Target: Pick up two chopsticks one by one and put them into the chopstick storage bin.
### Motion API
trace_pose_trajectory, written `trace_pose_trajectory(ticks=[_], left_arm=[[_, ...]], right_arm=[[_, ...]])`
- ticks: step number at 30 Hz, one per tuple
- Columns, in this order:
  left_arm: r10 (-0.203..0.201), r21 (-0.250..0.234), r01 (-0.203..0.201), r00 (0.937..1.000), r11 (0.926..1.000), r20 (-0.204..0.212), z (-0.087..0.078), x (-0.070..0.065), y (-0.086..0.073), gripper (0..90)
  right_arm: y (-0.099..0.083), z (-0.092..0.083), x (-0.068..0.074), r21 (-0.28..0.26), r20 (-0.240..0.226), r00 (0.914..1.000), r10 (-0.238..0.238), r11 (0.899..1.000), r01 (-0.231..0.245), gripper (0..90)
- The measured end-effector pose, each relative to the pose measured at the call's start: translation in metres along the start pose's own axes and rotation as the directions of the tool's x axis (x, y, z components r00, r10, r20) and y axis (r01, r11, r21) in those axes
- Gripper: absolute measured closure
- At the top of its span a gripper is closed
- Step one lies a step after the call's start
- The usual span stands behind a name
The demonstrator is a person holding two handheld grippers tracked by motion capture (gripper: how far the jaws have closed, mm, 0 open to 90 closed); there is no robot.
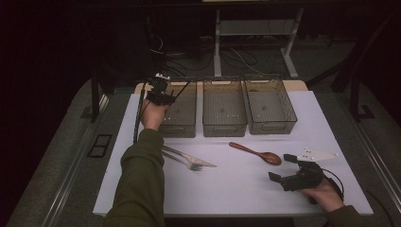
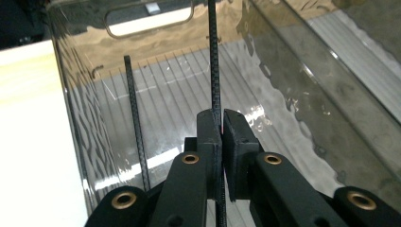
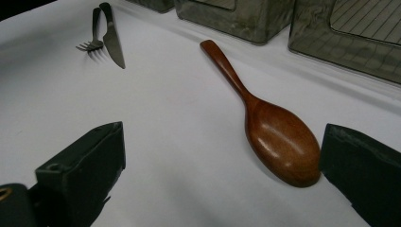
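My left gripper (image 1: 159, 91) is over the left of three clear bins (image 1: 182, 126), shut on a thin black stick (image 2: 213, 56). In the left gripper view the jaws (image 2: 221, 119) pinch the stick, which runs up over the bin's ribbed floor (image 2: 283, 90). A second black stick (image 2: 135, 118) lies along the bin's left wall. Near the table's front right, my right gripper (image 1: 280, 167) stands open. A brown wooden spoon (image 1: 257, 152) lies by it, its bowl (image 3: 283, 142) just inside the right jaw without touching it.
A middle bin (image 1: 223, 126) and a right bin (image 1: 272, 126) stand beside the left one. A metal fork (image 3: 92, 43) and knife (image 3: 112, 40) lie together on the white table (image 1: 236, 194), near my left sleeve (image 1: 139, 179).
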State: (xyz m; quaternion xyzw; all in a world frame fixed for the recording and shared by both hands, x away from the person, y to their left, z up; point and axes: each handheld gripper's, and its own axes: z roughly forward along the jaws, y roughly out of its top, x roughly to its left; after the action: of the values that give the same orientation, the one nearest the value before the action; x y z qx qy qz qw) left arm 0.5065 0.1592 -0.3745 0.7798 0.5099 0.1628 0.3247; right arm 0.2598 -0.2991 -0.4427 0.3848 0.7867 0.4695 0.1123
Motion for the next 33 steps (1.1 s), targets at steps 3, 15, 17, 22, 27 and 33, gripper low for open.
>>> trace_pose_trajectory(ticks=[3,15,17,22,27,33], left_arm=[[0.000,0.009,0.000,1.0000,1.0000,-0.007,0.003,0.000,-0.001,84.9],[0.024,-0.027,-0.024,0.9997,0.9993,-0.010,-0.007,-0.002,0.001,67.1],[0.039,-0.035,-0.039,0.9992,0.9986,0.003,-0.010,-0.003,0.001,64.8],[0.070,-0.058,-0.067,0.9953,0.9961,0.066,-0.020,-0.008,0.002,60.0],[0.119,-0.087,-0.110,0.9862,0.9901,0.115,-0.034,-0.017,0.003,54.4],[0.153,-0.120,-0.135,0.9746,0.9836,0.163,-0.048,-0.029,-0.004,46.2]], right_arm=[[0.000,-0.001,0.000,-0.002,0.001,1.0000,0.002,1.000,-0.002,1.1],[0.000,-0.001,-0.001,-0.006,0.001,1.0000,0.002,1.000,-0.002,1.1],[0.001,-0.001,-0.001,-0.005,0.003,1.0000,0.005,1.000,-0.005,1.1],[0.001,0.000,-0.001,-0.006,0.006,1.0000,0.006,1.000,-0.006,1.1],[0.001,0.001,-0.001,-0.003,0.007,0.9998,0.016,1.000,-0.016,1.1],[0.001,0.001,-0.002,0.000,0.009,0.9998,0.015,1.000,-0.015,1.1]])
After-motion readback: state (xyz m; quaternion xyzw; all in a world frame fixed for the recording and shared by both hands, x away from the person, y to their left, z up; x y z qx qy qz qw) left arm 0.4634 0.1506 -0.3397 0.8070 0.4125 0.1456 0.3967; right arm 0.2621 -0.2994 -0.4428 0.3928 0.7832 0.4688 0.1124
